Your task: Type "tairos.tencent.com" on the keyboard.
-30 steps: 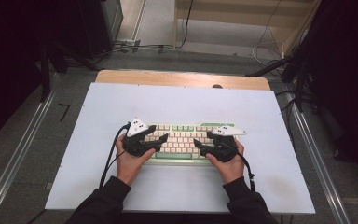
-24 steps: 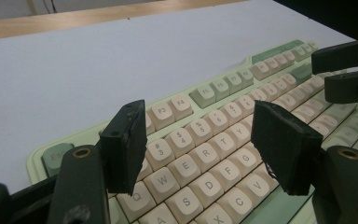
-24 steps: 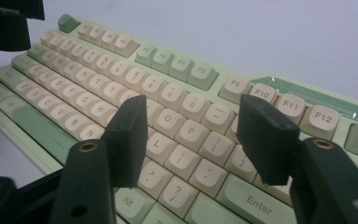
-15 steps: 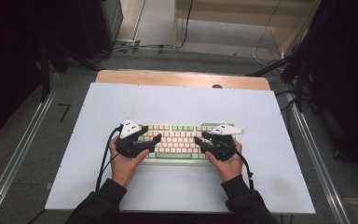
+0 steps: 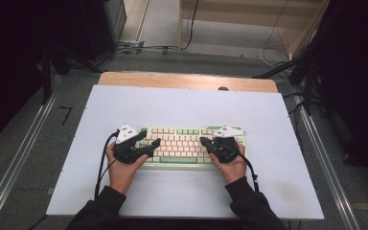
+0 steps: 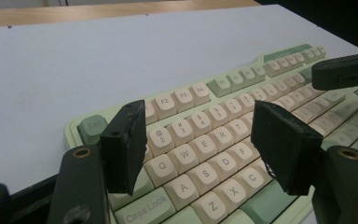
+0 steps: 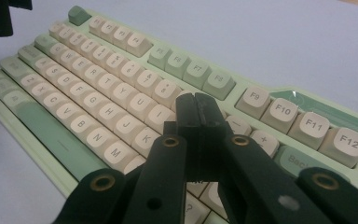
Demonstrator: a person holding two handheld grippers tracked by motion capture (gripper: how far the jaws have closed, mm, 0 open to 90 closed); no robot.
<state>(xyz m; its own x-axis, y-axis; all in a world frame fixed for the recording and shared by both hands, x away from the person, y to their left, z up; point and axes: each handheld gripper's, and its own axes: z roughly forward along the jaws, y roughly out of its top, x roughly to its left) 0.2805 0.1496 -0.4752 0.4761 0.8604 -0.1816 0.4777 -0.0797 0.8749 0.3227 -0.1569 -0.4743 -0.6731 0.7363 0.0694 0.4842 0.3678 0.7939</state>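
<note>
The white counter (image 5: 182, 110) spreads before me, with a strip of bare wood along its far edge, and the keyboard (image 5: 182, 143) lies flat on its near half, just ahead of my forearms, its long side running across my view. It has a pale green case with cream keys, green accents along the function row and a green space bar. My left tongs (image 5: 149, 143) hover over the keyboard's left end, in my left hand (image 5: 120, 168); in the left gripper view the two black pads stand well apart above the letter rows around Q, W, A and S, with nothing between them, so they are released. My right tongs (image 5: 206, 142) sit over the right part of the keyboard, in my right hand (image 5: 231, 165); their jaws have just been closing, and in the right gripper view the pads (image 7: 196, 114) meet face to face, clenched on nothing, their tip low over the keys near I, O and K. Whether that tip touches a key I cannot tell. A black cable trails from each gripper back along my sleeves.
</note>
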